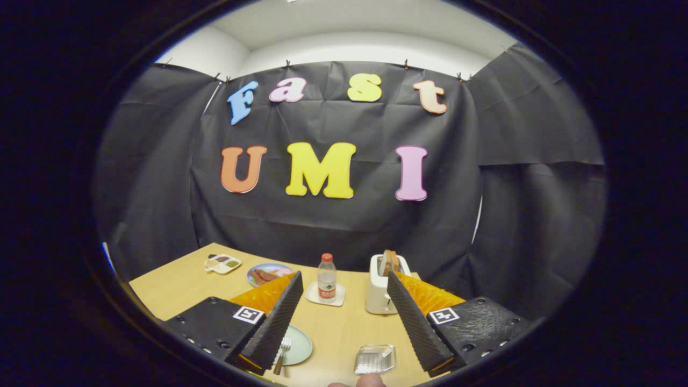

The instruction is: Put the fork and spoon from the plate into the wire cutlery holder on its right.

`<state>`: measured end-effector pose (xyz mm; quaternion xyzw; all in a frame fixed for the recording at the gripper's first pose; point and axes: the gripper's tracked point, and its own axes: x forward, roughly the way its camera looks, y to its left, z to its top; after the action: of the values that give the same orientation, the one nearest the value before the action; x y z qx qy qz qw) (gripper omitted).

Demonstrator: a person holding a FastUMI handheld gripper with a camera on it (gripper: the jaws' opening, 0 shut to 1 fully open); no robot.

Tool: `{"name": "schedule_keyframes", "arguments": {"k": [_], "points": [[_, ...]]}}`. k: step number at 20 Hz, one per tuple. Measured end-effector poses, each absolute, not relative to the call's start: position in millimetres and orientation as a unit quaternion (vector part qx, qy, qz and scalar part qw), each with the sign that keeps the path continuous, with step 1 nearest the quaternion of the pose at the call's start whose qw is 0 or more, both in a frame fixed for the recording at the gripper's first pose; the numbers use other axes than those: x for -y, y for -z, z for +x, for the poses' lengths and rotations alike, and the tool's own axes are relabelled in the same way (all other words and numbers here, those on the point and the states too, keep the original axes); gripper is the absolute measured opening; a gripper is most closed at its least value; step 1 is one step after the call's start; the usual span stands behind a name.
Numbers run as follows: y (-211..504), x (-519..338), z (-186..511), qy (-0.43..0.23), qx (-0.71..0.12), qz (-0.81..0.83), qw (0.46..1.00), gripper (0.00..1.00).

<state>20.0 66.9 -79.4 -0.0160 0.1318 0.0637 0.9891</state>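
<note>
While the claw [344, 301] gapes, one finger half-hides the plate [299, 344] and fork [282, 352].

We saw the plate [299, 344] half hidden behind one finger of the gripper [344, 312], whose fingers stood wide apart and empty. Of the fork [282, 352] we saw just the tines and part of the handle. The spoon stayed hidden. The bottle [326, 279] label was too small to read.
</note>
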Motion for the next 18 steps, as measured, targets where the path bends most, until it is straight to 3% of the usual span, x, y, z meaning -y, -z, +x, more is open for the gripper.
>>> {"name": "schedule_keyframes", "arguments": {"k": [9, 13, 18], "points": [[204, -141, 3, -0.140, -0.324, -0.053, 0.934, 0.96], [271, -163, -16, -0.142, -0.415, -0.056, 0.897, 0.96], [329, -181, -29, -0.142, -0.469, -0.078, 0.868, 0.92]]}}
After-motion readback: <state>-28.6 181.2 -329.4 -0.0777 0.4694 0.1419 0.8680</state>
